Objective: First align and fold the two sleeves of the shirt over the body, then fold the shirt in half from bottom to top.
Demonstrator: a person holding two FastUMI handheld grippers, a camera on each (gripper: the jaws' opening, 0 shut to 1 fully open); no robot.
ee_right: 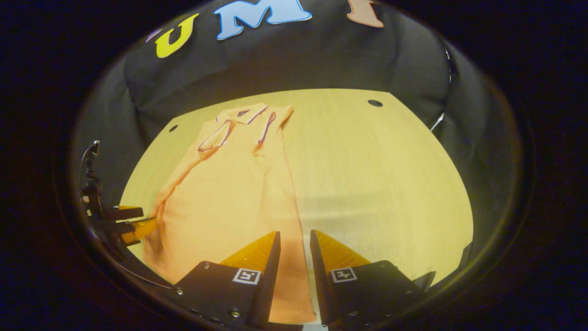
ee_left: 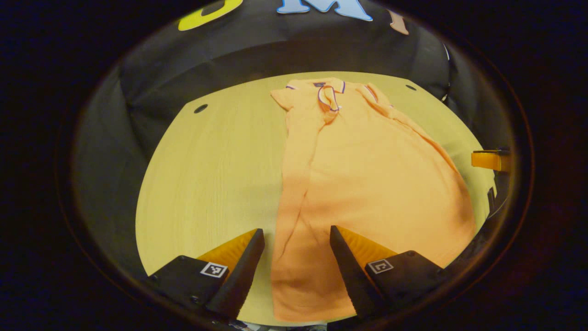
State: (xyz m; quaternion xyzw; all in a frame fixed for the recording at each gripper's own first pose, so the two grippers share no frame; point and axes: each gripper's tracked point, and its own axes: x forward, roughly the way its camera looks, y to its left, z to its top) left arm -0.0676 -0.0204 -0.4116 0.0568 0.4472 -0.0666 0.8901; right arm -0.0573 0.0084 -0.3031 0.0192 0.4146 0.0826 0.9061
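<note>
1. Lying flat on the pale wooden worktop (ee_left: 216,156), the orange polo shirt (ee_left: 358,184) runs lengthwise away from both cameras, collar (ee_left: 328,94) at the far end near the black cloth wall and hem at the near edge.
2. In the left gripper view its sleeves look drawn in over the body, so the shirt forms a long narrow shape; how neatly they lie I cannot tell.
3. The collar carries thin dark piping, and a small dark tag sits inside the neck; nothing on it can be read.
4. The left gripper (ee_left: 297,241) hovers over the hem end, its fingers spread wide with the shirt's left side showing between them, holding nothing.
5. The right gripper (ee_right: 294,241) sits above the shirt's right edge near the hem, its fingers a narrow gap apart and gripping nothing.
6. The fingers' black bases bear small square black-and-white markers (ee_left: 214,269), patterns rather than writing.
</note>
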